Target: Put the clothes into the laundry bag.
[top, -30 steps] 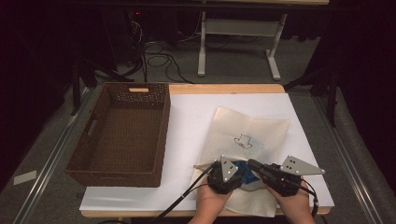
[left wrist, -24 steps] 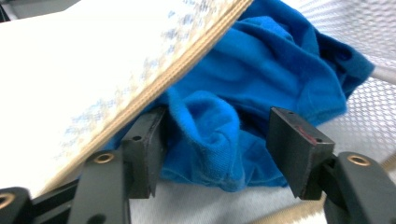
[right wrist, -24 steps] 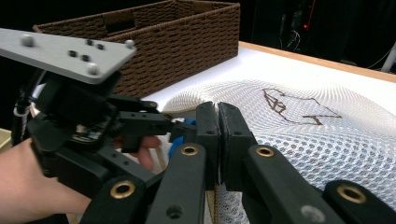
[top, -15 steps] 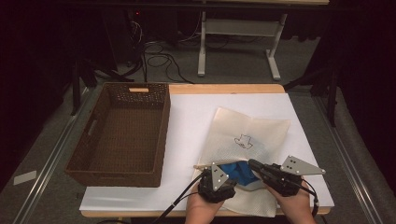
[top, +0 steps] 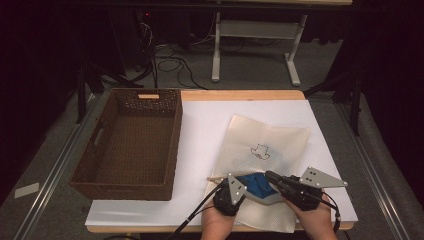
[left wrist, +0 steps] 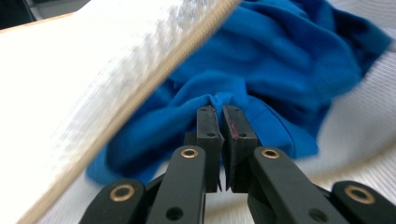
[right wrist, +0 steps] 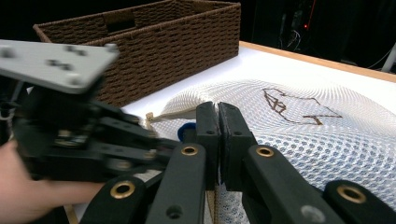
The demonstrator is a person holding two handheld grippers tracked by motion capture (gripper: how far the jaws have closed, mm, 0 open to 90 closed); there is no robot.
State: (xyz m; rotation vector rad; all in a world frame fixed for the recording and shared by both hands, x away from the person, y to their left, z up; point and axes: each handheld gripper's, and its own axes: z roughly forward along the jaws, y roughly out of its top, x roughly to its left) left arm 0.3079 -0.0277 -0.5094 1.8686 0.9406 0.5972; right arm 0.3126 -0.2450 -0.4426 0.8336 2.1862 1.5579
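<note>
Crumpled blue cloth (left wrist: 261, 70), bright, softly folded, inside white mesh bag (top: 280, 145).

Your left gripper (top: 245, 186) sits at the blue cloth (top: 256, 184) in the mouth of the cream mesh bag (top: 270, 145), while your right gripper (top: 272, 176) meets the bag's edge beside it. The brown wicker basket (top: 102, 172) stands well apart on the table (top: 205, 125).

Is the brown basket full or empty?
Empty. The high view looks straight into the brown basket and shows just its bare woven bottom.
</note>
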